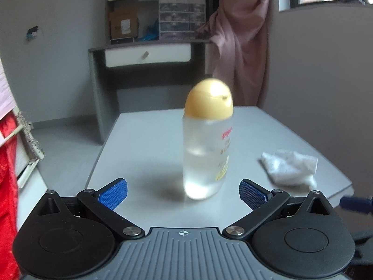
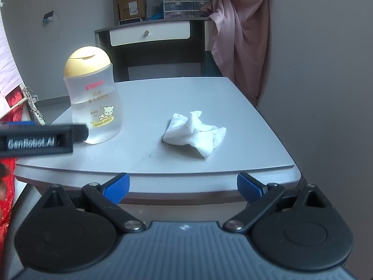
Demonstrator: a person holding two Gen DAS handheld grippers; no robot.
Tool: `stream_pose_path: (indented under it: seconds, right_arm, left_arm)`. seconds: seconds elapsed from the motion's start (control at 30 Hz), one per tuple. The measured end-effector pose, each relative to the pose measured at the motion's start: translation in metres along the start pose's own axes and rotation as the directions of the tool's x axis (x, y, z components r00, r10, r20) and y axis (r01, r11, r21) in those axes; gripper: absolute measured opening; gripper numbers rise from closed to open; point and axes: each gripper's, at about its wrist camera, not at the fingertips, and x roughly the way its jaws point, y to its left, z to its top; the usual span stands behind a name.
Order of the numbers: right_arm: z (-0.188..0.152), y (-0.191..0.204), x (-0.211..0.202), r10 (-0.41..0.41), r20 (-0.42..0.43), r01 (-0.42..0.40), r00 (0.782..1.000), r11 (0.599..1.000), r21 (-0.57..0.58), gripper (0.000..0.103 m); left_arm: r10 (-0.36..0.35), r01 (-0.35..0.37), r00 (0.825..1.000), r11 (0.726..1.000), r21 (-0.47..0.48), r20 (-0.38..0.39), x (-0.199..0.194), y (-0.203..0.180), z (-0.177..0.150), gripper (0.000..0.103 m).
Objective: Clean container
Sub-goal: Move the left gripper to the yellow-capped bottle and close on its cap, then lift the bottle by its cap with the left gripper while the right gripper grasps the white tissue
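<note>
Bottle point(image 1: 207, 140): upright on grey table point(image 1: 149, 135), just ahead of the left gripper point(image 1: 183, 194), at 12 o'clock, slightly toward its right finger, not between the pads. Left gripper: jaws wide apart, holding nothing. Right gripper point(image 2: 183, 186): jaws wide apart, empty, at the table's near edge; bottle at its 10 o'clock, well apart. Bottle body: frosted clear plastic, partly filled with clear liquid; domed yellow flip cap point(image 2: 87, 60), closed; red brand lettering, bear picture. Cloth point(image 2: 195, 133): white, crumpled, at 3 o'clock of bottle.

Bottle point(image 2: 93, 98) stands on table point(image 2: 151, 163), cloth point(image 2: 195, 133) apparently to its right.
</note>
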Motion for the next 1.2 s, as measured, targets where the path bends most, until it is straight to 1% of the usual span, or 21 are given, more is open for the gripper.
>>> stream_pose_path:
  seconds: [0.1, 0.37, 0.73, 0.87, 1.0, 1.03, 1.07, 1.1, 1.13, 1.2]
  right_arm:
    - [0.000, -0.002, 0.002, -0.004, -0.004, 0.004, 1.000, 1.000, 0.004, 0.099]
    - [-0.001, -0.002, 0.005, -0.005, -0.014, 0.006, 1.000, 1.000, 0.014, 0.099]
    - [0.000, -0.003, 0.014, -0.010, -0.030, 0.010, 0.999, 1.000, 0.014, 0.099]
    - [0.001, -0.004, 0.016, -0.013, -0.036, 0.014, 0.999, 1.000, 0.017, 0.099]
    - [0.002, -0.003, 0.017, -0.015, -0.035, 0.016, 0.999, 1.000, 0.011, 0.099]
    - [0.002, -0.004, 0.017, -0.014, -0.035, 0.014, 0.999, 1.000, 0.012, 0.099]
    - [0.002, -0.004, 0.017, -0.013, -0.035, 0.013, 0.999, 1.000, 0.013, 0.099]
    - [0.002, -0.004, 0.017, -0.013, -0.034, 0.013, 0.999, 1.000, 0.014, 0.099]
    - [0.002, -0.005, 0.017, -0.013, -0.034, 0.013, 0.999, 1.000, 0.015, 0.099]
    - [0.002, -0.005, 0.018, -0.012, -0.033, 0.013, 0.999, 1.000, 0.016, 0.099]
  left_arm:
    - [-0.022, 0.022, 0.999, 1.000, -0.012, 0.025, 0.003, -0.001, 0.008, 0.103]
    - [-0.054, 0.054, 0.996, 0.999, 0.004, 0.072, 0.016, 0.001, 0.033, 0.103]
    - [-0.075, 0.072, 0.987, 0.997, 0.023, 0.141, 0.032, 0.002, 0.060, 0.103]
    - [-0.104, 0.101, 0.978, 0.995, 0.023, 0.181, 0.037, 0.002, 0.062, 0.103]
    - [-0.115, 0.108, 0.974, 0.993, 0.049, 0.194, 0.045, -0.002, 0.064, 0.101]
    - [-0.118, 0.109, 0.974, 0.993, 0.054, 0.194, 0.048, -0.002, 0.064, 0.093]
    - [-0.129, 0.120, 0.975, 0.991, 0.058, 0.183, 0.051, -0.003, 0.063, 0.062]
    - [-0.140, 0.132, 0.975, 0.990, 0.058, 0.171, 0.055, -0.003, 0.063, 0.050]
    - [-0.154, 0.148, 0.975, 0.988, 0.044, 0.162, 0.058, -0.002, 0.064, 0.048]
    - [-0.156, 0.152, 0.975, 0.988, 0.043, 0.157, 0.062, -0.001, 0.068, 0.048]
